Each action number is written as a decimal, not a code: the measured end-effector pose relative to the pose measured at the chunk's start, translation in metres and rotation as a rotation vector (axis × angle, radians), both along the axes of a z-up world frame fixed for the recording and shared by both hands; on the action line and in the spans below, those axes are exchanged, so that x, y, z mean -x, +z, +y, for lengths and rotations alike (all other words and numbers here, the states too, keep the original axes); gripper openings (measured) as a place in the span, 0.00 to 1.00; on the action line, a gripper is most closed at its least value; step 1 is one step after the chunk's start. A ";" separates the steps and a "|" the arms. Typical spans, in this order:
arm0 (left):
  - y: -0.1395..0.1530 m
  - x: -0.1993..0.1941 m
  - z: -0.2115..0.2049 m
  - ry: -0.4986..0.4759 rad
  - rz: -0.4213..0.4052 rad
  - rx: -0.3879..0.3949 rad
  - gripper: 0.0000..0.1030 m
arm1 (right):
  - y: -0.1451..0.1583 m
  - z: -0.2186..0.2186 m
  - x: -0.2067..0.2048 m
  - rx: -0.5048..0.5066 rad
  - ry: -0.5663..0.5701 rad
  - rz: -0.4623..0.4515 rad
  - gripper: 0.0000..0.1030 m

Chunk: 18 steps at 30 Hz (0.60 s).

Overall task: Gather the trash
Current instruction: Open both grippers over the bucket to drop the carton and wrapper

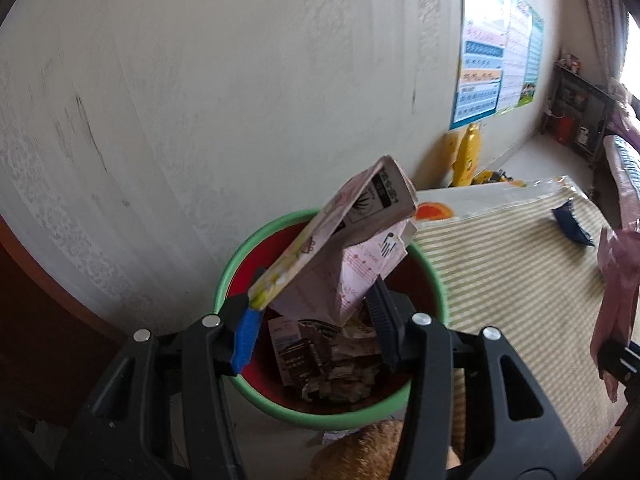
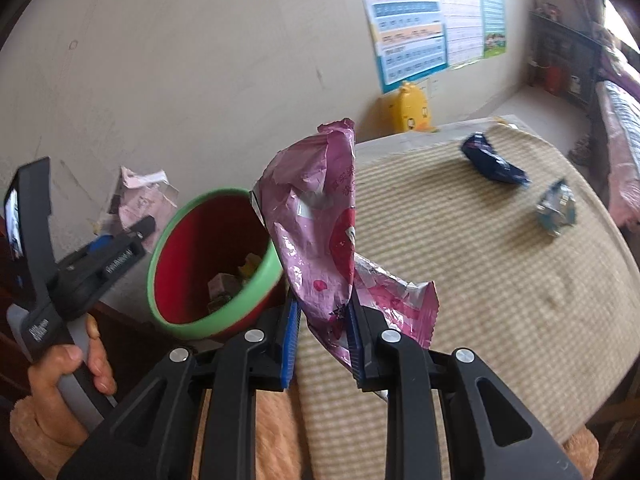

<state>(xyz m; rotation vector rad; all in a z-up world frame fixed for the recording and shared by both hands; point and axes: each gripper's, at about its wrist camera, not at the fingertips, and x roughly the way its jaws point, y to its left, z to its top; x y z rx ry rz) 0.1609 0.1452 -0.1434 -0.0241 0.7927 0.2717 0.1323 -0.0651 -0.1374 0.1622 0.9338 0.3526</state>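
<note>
A bin with a green rim (image 1: 230, 268) and red inside holds several crumpled wrappers (image 1: 332, 364); it also shows in the right wrist view (image 2: 160, 252). My left gripper (image 1: 314, 320) is above the bin, jaws wide apart. A pink carton (image 1: 340, 236) leans on its blue left pad, over the bin. My right gripper (image 2: 324, 332) is shut on a pink foil wrapper (image 2: 316, 224), held right of the bin above the striped mat (image 2: 480, 280). A dark blue wrapper (image 2: 492, 160) and a teal wrapper (image 2: 556, 208) lie on the mat.
The bin stands against a pale wall (image 1: 200, 100). A yellow duck toy (image 2: 412, 108) and wall posters (image 2: 424, 12) are behind the mat. A shelf (image 2: 560, 56) and bedding (image 2: 620, 152) stand at the right. A dark wooden edge (image 1: 48, 320) lies left of the bin.
</note>
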 end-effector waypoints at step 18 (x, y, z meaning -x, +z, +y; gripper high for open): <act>-0.039 -0.027 0.037 0.103 0.170 0.056 0.45 | -0.011 0.085 -0.056 -0.049 0.201 0.093 0.21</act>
